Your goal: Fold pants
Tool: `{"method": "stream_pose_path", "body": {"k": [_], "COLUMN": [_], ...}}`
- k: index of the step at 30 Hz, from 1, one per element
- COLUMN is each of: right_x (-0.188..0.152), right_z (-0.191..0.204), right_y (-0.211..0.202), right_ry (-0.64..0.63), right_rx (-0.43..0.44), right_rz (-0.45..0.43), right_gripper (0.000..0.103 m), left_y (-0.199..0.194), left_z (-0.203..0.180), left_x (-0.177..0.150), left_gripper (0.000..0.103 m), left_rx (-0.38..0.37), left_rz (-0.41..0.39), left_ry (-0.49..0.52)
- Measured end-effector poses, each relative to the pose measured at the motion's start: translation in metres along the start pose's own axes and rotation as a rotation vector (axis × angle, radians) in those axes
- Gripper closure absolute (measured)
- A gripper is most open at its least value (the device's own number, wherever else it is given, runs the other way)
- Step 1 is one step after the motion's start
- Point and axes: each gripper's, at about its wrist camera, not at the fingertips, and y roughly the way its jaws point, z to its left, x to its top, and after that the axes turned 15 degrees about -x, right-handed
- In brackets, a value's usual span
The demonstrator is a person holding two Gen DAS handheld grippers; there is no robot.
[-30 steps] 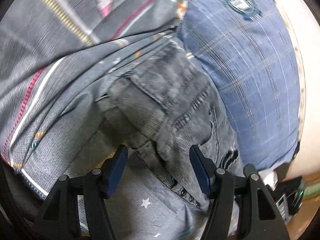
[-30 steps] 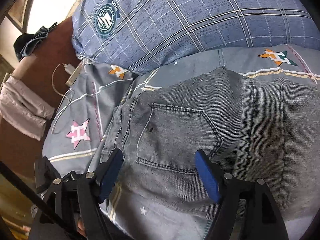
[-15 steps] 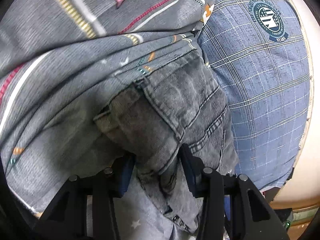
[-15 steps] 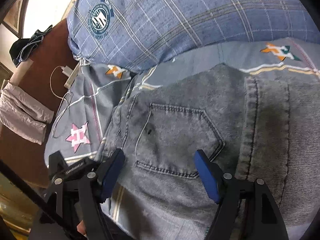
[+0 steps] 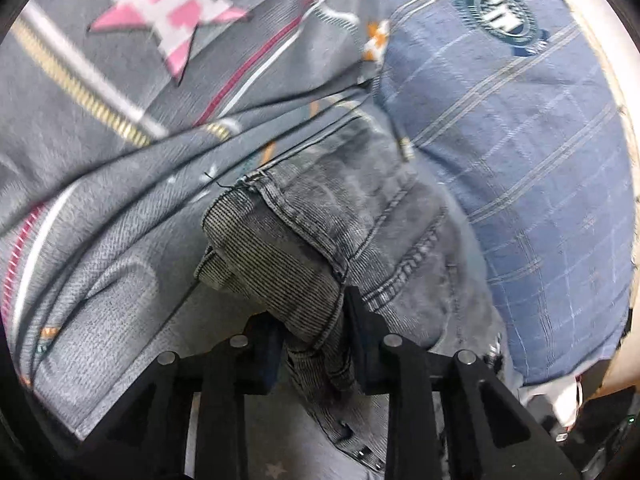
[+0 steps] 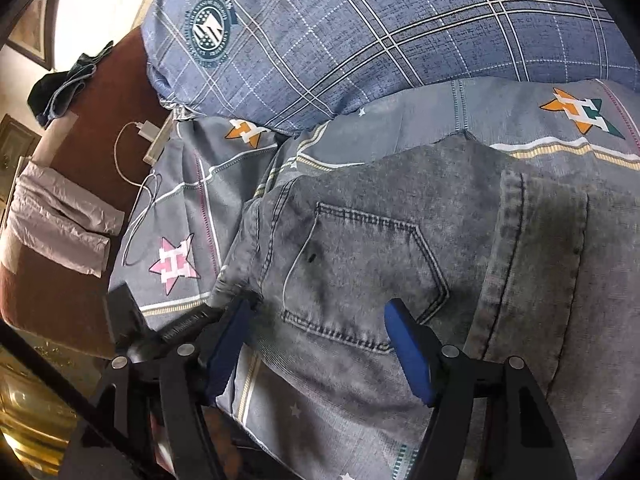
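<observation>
In the left wrist view, the left gripper [image 5: 312,344] has just been closing its two jaws, and they now pinch a bunched fold of one pair of grey denim pants [image 5: 320,248]; the cloth fills the narrow gap between the two dark pads. Ahead of the fingertips the pinched part rises as a thick rolled edge with a stitched hem, and the rest of the denim runs forward and to the right of the gripper. To the left and ahead lies one grey bedsheet [image 5: 120,128], with one pink star [image 5: 168,8] printed on it far forward of the left finger. One blue checked pillow [image 5: 520,168] sits ahead and to the right, touching the far side of the denim, and it carries one round badge [image 5: 500,12]. In the right wrist view, the right gripper [image 6: 316,344] stands with its jaws wide apart, clamped on nothing; its two blue pads [image 6: 408,356] hang above the flat denim, and one back pocket [image 6: 360,276] lies just ahead, between the fingers. The same pillow lies further forward. On the sheet three printed stars show: two orange ahead and one pink to the left. Beyond the left finger one white cable [image 6: 132,184] with a plug rests on a brown surface [image 6: 80,160], beside one folded pale cloth [image 6: 56,220].
</observation>
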Motion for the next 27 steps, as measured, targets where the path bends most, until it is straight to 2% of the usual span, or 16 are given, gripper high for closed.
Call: {"method": "stream_pose_path", "body": {"k": [2,3,5,6,7,9,13,17,22,27], "right_x": [0.007,0.011,0.019,0.023,0.029,0.037,0.053,0.065,0.061,0.055], "right_z": [0.003,0.005,0.007,0.008,0.008,0.005,0.0,0.006,0.015,-0.005], "right_y": [0.001,0.001,0.0,0.0,-0.002,-0.009,-0.024,-0.042,-0.058,-0.097], "right_ry": [-0.01,-0.024,-0.043,-0.046,-0.049,-0.04,-0.055,-0.132,-0.219,-0.232], "right_rx": [0.026,0.034,0.026,0.036,0.062,0.091,0.175,0.209,0.215,0.228], "right_rz": [0.022,0.023,0.026,0.031,0.036,0.03,0.038,0.04,0.04,-0.036], "right_gripper": [0.026,0.023,0.022,0.021,0.021,0.019,0.015,0.011,0.011,0.011], "left_y": [-0.004,-0.011,-0.025,-0.033,-0.036,-0.039,-0.041,-0.039,-0.037,-0.023], "left_z": [-0.004,-0.014,-0.041,-0.059,-0.069,-0.089,-0.115,-0.137,-0.164,-0.198], "left_x": [-0.001,-0.003,-0.011,-0.02,-0.027,-0.043,-0.074,-0.1,-0.141,-0.174], "left_gripper": [0.081,0.081,0.083,0.083,0.084,0.085,0.086,0.086,0.087,0.087], "left_rx": [-0.002,-0.002,-0.01,-0.013,-0.011,-0.014,-0.045,-0.081,-0.107,-0.1], "left_rz": [-0.019,-0.042,-0.104,-0.148,-0.166,-0.184,-0.208,-0.201,-0.166,-0.086], "left_ry": [0.023,0.07,0.203,0.304,0.361,0.473,0.633,0.751,0.917,1.093]}}
